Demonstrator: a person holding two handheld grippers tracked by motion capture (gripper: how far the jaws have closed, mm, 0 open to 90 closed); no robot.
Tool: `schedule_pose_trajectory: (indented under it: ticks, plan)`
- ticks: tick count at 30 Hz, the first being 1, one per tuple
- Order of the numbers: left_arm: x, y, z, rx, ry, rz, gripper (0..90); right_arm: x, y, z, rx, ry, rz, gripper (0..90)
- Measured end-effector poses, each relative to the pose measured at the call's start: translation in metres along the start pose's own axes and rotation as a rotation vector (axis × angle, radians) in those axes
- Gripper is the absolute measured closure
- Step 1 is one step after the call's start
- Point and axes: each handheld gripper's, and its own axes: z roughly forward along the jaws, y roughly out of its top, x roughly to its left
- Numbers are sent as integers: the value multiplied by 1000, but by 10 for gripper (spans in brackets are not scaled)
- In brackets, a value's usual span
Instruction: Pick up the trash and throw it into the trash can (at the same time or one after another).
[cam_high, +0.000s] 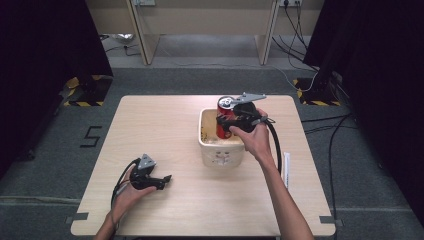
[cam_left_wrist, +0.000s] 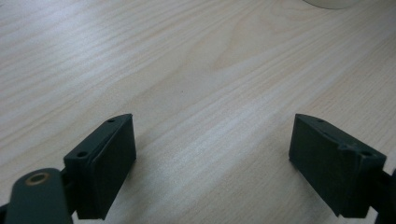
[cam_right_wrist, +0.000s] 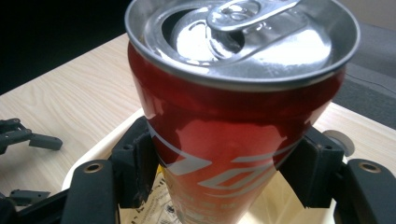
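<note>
Right gripper (cam_high: 226, 120) clamped on a red aluminium drink can with silver top (cam_right_wrist: 233, 116), both black pads pressed against its sides. Can upright, held over the white rectangular plastic tub (cam_high: 220, 147) near the table's far middle; whether its base touches the tub floor, cannot tell. Left gripper (cam_high: 167, 179) rests low on the pale wooden table (cam_left_wrist: 196, 70) at near left, jaws spread wide, nothing between them.

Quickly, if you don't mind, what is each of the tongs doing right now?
Left tongs: open, nothing between them, above the bare table.
Right tongs: closed on the red can, over the white tub.
</note>
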Motion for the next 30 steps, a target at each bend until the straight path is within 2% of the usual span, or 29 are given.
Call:
schedule_pose_trajectory:
  ticks: [12, 15, 30]
  plan:
    - [0, 0, 0, 0, 0, 0, 141, 5, -2, 18, 26, 14, 5, 341]
    - [0, 0, 0, 0, 0, 0, 141, 8, -2, 23, 45, 17, -12, 341]
    - [0, 0, 0, 0, 0, 0, 141, 18, -2, 37, 90, 36, -21, 340]
